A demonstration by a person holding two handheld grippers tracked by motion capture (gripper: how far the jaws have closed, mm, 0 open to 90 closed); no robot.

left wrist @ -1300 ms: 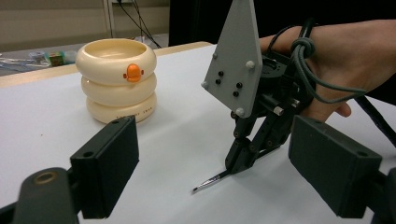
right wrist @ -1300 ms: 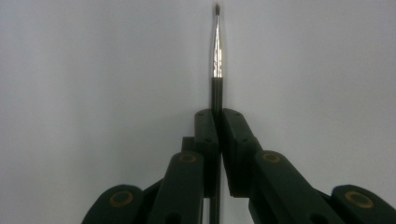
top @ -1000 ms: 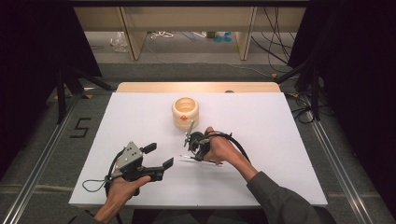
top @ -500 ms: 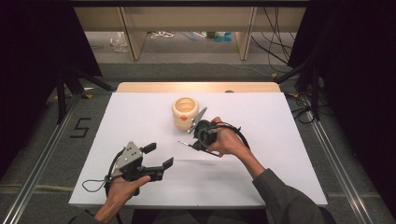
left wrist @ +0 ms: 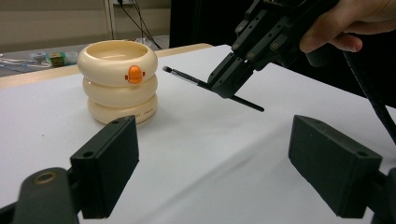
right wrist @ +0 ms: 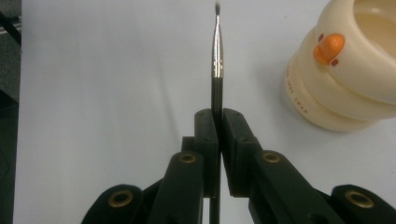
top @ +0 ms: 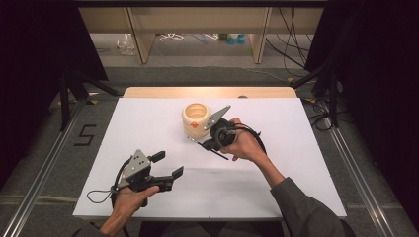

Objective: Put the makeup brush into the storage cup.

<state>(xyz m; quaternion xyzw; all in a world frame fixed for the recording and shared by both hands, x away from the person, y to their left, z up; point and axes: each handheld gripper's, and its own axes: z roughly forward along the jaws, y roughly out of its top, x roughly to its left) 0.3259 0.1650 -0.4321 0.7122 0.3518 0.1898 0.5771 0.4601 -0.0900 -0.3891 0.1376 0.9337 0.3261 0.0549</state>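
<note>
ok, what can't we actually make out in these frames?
- Inside of the cream holder: its own rim hides the bottom in the left gripper view, and it is too small in the high view.
- Small lettering on the holder's base ring: too blurred in the right gripper view.
- Brush handle end: cut off by the bottom edge behind the right gripper.
- Brush bristle tip: out of focus there.
- Items on the floor beyond the table: too small.

Lab recording bay: black curtains (top: 39, 44), floor rails (top: 44, 168), loose cables (top: 291, 44).
</note>
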